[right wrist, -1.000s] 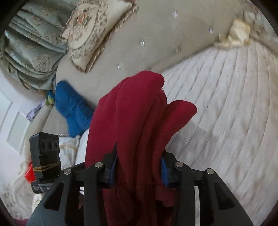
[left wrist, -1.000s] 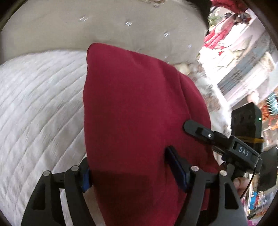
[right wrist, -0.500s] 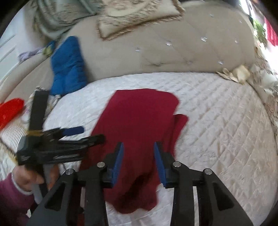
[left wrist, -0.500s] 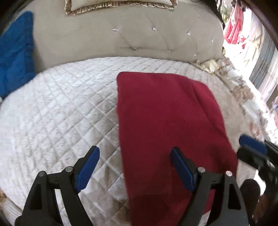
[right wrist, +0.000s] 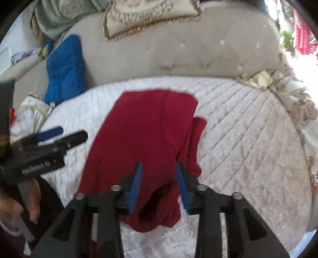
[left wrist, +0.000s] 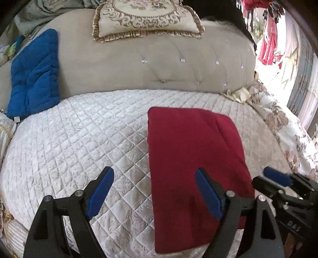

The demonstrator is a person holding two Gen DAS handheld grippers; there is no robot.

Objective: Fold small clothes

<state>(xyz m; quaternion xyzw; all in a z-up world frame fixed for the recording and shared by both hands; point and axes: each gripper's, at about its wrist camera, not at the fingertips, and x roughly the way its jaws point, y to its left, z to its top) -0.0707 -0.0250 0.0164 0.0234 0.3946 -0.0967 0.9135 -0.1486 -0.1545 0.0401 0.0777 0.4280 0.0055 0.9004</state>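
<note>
Garment: red cloth lies folded flat on the quilted white bed cover, in front of the beige tufted headboard; a narrower flap sticks out along its right edge in the right wrist view.
Left tool: blue pads spread wide, nothing between them, poised above the cloth's near left edge.
Right tool: jaws have just been opening; a modest gap, pads clear of the cloth, which lies below them.
Blue cushion: propped against the headboard, left of the cloth.
Patterned pillow: on top of the headboard.
Hand: grips the left tool's handle.
</note>
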